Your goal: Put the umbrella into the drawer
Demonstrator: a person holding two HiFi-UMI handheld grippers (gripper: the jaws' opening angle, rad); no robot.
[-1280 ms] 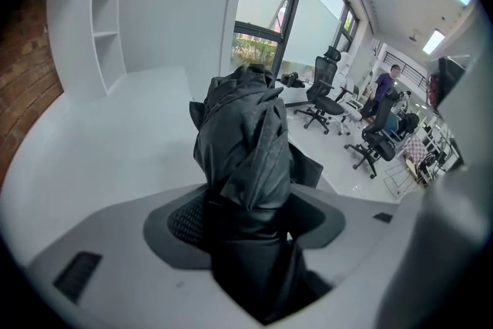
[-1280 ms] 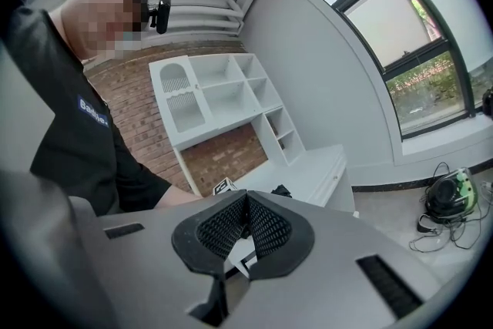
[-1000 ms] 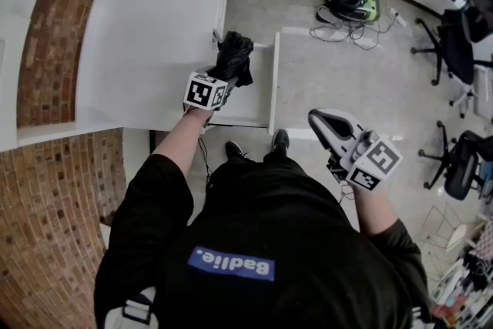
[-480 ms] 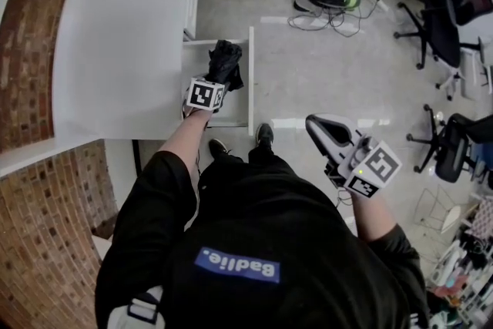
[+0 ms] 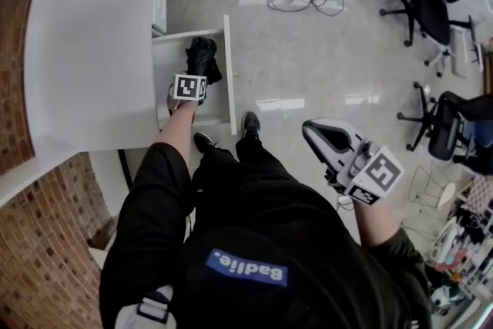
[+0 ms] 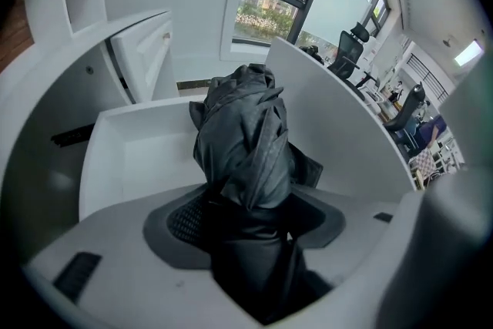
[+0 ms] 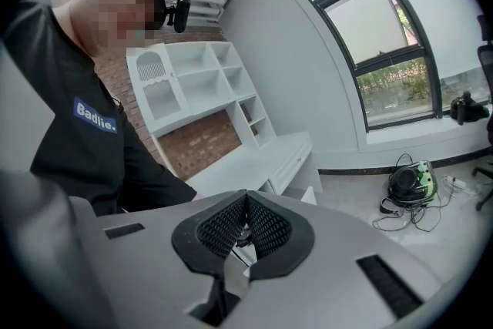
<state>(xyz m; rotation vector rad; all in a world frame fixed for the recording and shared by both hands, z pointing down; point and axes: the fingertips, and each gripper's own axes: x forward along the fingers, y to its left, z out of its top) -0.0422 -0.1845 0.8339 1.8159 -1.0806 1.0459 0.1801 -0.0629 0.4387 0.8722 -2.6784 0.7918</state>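
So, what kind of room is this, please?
Probably an office or workroom: several swivel chairs, a long white desk with white shelves above it, and a tall window.

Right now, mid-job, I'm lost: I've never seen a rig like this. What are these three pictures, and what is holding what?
There is no robot here. A person holds a two-jaw tool in each hand. The head view comes from a camera on the person's head, looking steeply down on a white desk, its open drawer and the floor. The other two pictures come from a camera riding on each tool, looking along its jaws. The left gripper has its jaws closed on a folded black umbrella, pointed down at the open drawer. I cannot tell whether the umbrella is just above the drawer or already inside it. The right gripper has its jaws together with nothing between them, held out to the side, away from the desk.
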